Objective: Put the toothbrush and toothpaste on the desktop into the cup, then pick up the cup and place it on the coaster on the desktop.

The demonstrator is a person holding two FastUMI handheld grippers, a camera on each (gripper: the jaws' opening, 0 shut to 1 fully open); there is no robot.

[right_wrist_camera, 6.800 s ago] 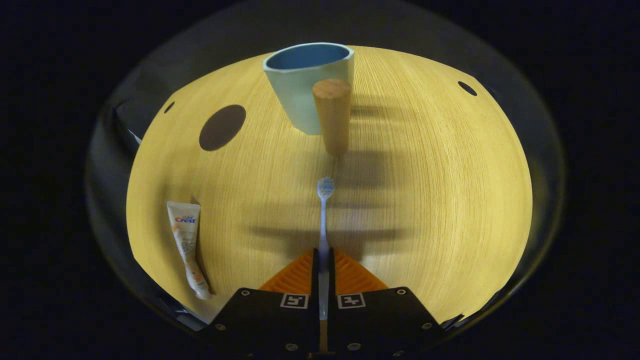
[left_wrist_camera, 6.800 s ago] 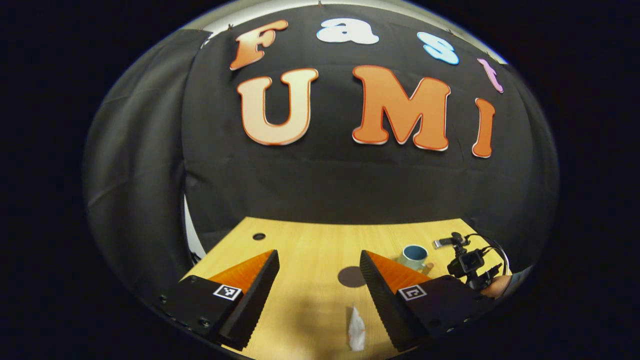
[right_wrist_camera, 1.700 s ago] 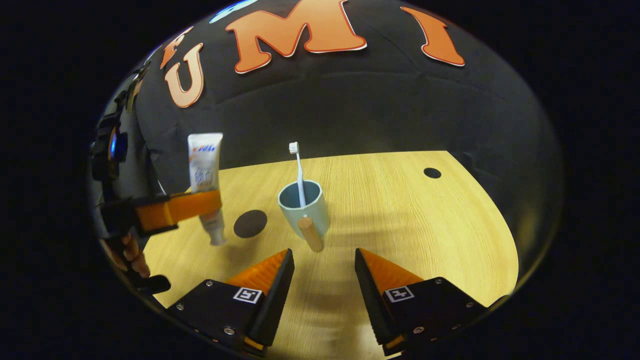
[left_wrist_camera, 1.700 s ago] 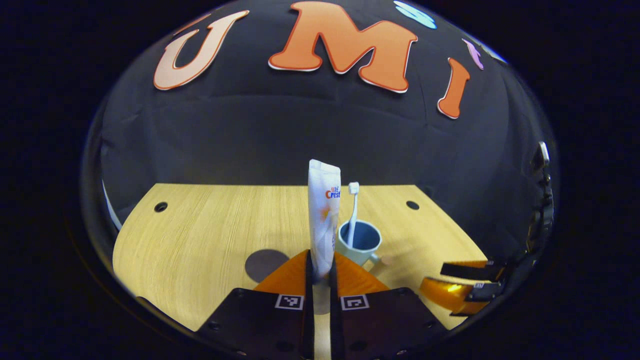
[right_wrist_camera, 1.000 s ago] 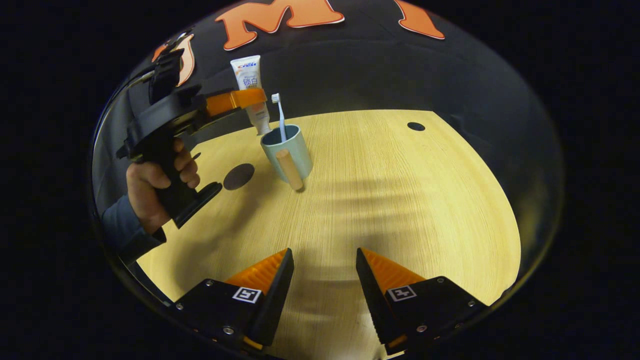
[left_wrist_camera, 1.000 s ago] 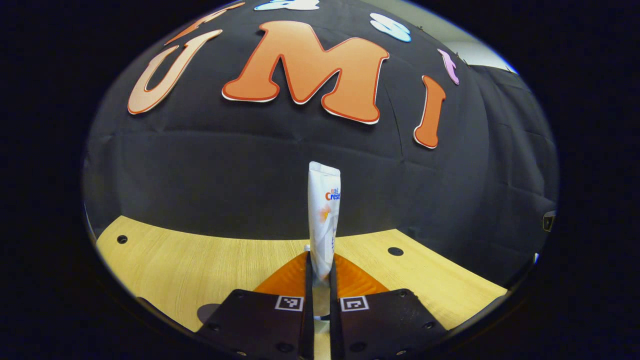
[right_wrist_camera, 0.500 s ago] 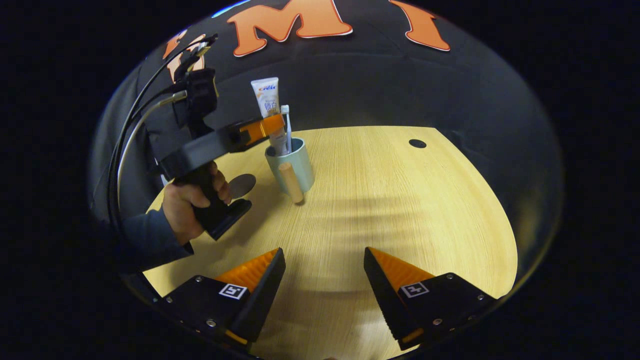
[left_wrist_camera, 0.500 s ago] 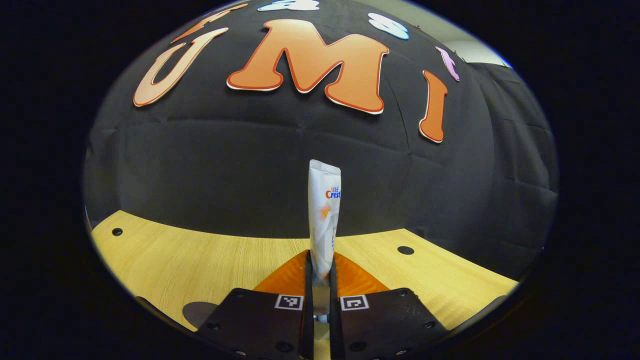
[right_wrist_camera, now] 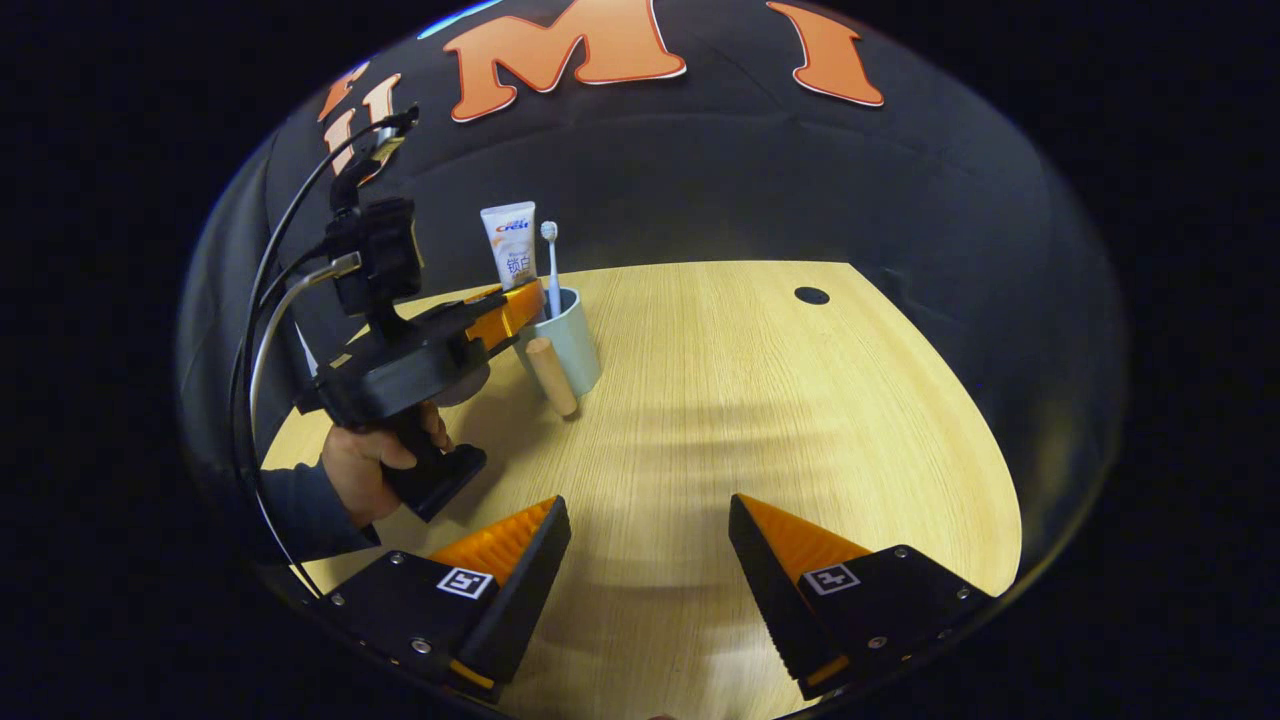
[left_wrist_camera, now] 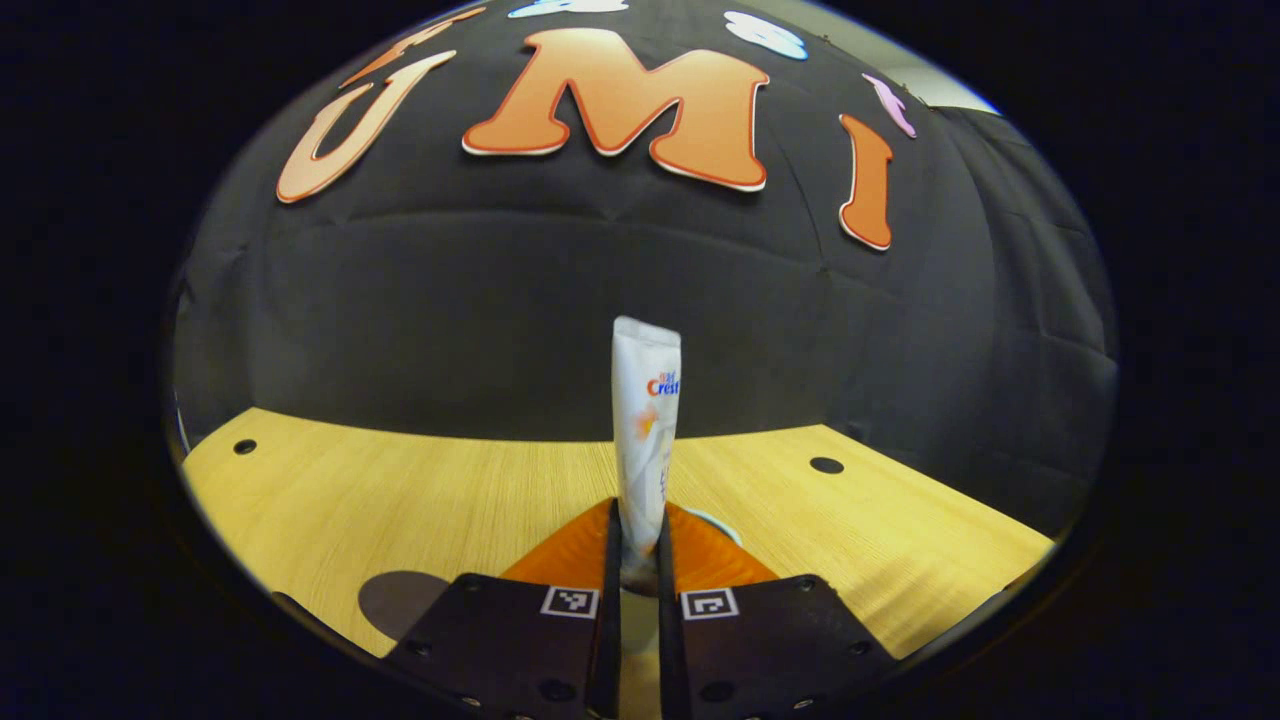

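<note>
Desktop point(right_wrist_camera: 760, 400): light wood-grain top, grain running front to back, curved far edge vs. black cloth wall. Round cable holes near far corners point(left_wrist_camera: 826, 465), point(left_wrist_camera: 245, 446). On it: pale blue cup point(right_wrist_camera: 572, 345) w/ wooden handle; dark round coaster point(left_wrist_camera: 400, 598), flat, near front-left edge in left gripper view.

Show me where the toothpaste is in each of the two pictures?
Left gripper view: the toothpaste stands upright in the middle, pinched between the left gripper's fingers.
Right gripper view: the toothpaste is upper left, poking out of the cup beside the toothbrush.
Shared landmark: the wooden desk.
</note>
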